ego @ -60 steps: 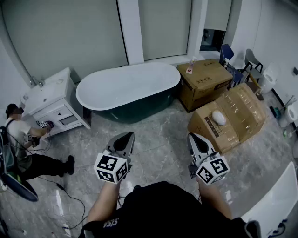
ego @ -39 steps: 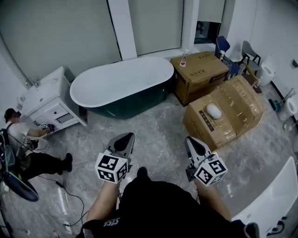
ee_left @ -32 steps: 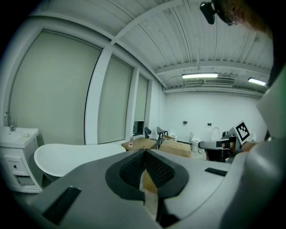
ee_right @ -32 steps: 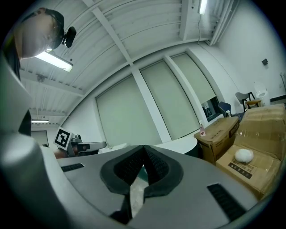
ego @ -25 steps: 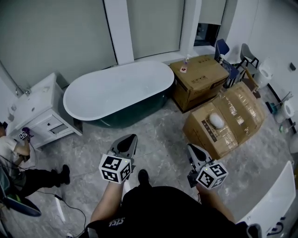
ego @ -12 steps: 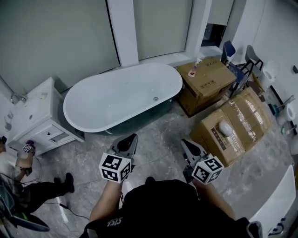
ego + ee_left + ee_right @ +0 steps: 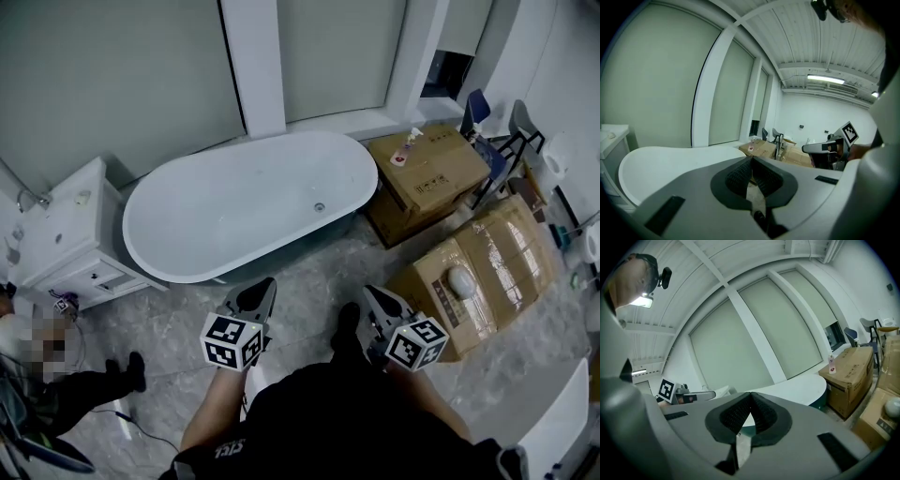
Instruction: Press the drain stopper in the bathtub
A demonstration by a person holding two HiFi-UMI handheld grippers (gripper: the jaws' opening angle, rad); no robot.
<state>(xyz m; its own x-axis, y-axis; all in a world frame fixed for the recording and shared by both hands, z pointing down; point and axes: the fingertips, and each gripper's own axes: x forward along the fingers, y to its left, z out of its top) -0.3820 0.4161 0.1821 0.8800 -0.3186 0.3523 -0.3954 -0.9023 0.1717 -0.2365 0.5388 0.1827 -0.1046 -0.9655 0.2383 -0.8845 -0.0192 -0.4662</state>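
Left claw (image 7: 262, 286) and right claw (image 7: 369, 294) are both closed and empty. The stopper (image 7: 319, 207) sits well ahead of them in the tub (image 7: 211, 211), unpressed; the whole reach and press remain.

Grey marbled floor (image 7: 305, 274), bathtub (image 7: 234, 208), white vanity cabinet (image 7: 64, 236), cardboard boxes (image 7: 487, 270)

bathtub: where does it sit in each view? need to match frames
Head view: bathtub at upper centre, white interior facing up.
Left gripper view: lower left, a white rim.
Right gripper view: right of centre, rim over dark side.
Shared landmark: cardboard box at the tub's end.
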